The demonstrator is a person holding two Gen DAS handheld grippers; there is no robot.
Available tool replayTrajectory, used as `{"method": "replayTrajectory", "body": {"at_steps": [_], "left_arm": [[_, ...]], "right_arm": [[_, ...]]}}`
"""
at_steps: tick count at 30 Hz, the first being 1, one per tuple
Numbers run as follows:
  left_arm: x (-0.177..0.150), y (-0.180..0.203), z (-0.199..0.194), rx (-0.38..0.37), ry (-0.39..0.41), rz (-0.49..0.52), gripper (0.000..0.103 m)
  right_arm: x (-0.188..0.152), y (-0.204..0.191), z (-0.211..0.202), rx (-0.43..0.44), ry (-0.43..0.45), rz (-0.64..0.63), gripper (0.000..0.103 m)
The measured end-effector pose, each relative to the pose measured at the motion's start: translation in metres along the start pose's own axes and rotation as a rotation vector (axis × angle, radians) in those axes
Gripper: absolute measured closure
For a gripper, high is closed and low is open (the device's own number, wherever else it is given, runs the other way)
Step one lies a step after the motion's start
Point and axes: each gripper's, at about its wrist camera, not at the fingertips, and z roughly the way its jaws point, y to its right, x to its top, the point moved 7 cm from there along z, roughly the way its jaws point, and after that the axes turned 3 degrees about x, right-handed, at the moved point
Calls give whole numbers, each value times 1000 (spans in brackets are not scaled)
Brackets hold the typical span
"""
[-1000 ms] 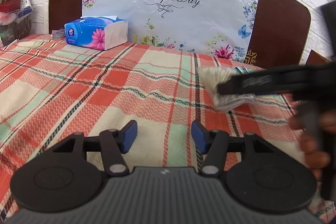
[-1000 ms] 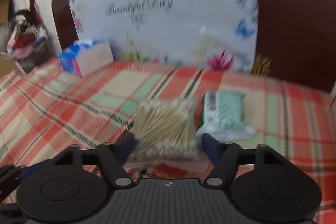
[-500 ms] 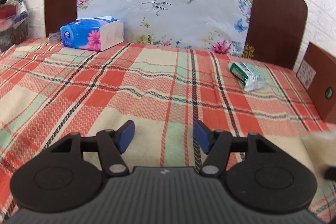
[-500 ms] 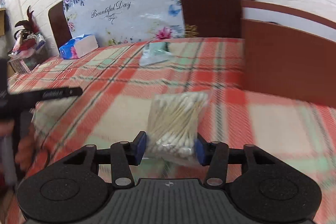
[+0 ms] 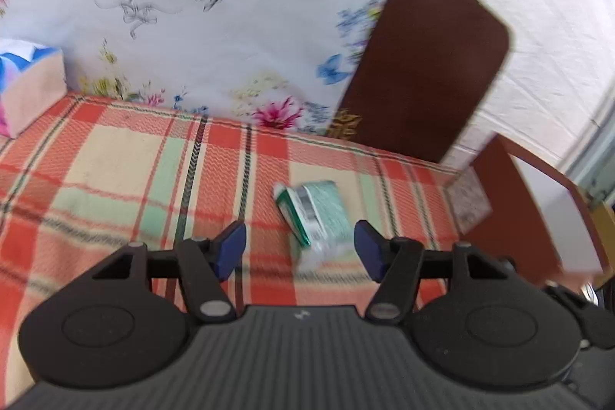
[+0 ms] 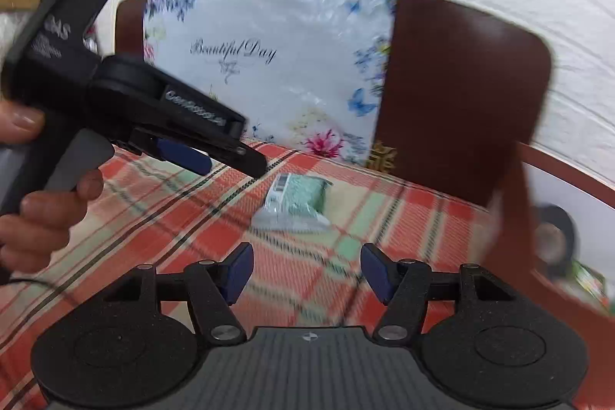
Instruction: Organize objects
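Thing of the task: a green packet [image 5: 319, 214] in clear plastic wrap lies flat on the checked bed cover [image 5: 115, 156], in the middle of the left wrist frame, just beyond the blue pads; in the right wrist frame it sits at the centre [image 6: 298, 198].
Left hand-held gripper [image 5: 300, 246]: jaws apart, nothing between them, pointed at the packet but not touching it.
Right hand-held gripper [image 6: 306, 269]: jaws apart and empty, the packet well ahead of it.
How it will likely handle: it looks light and soft, with a thin, crinkly and perhaps slippery wrap; it seems not fragile.
Where to take hold: across the narrow width of the filled body, not the loose clear end [image 5: 321, 252], which would probably fold or slip.
Other things: a tissue box [image 5: 27, 91] at the left edge; a flowered headboard cover [image 5: 192, 37] behind.
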Motion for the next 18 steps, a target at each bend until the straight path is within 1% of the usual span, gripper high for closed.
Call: {"method": "replayTrajectory", "body": {"at_steps": [2,3,4,6,7,8,9,10,13,15,18], "left_arm": [[6,2,20,-57,-58,-55,36],[9,4,29,-64,-71,-61,36],[10,7,37,-55,-75,-48,36],[9,14,53,-39,-96,-7,39],[5,15,62,-41,-124,2,54],[1,15,67,-46,-133,5,59],[-1,17,65,-49,-113,13,63],[-3,20,63,-51,-108,27,65],[-13,26,51,-52,-108,39,67],[-23,29,40,-65,-117,34,67],[-53,44,14,-92,-136,46,67]], "right_arm": [[9,1,40,6,-42,-11,36],[13,3,56,7,-61,-1,33],[16,4,71,19,-78,12,33],[20,5,95,48,-95,40,33],[16,5,104,69,-115,53,39],[13,5,110,81,-119,70,39],[13,5,109,84,-101,81,49],[12,5,107,84,-99,84,57],[7,3,94,70,-113,83,71],[1,0,81,76,-131,101,72],[-19,-12,49,70,-147,84,71]]}}
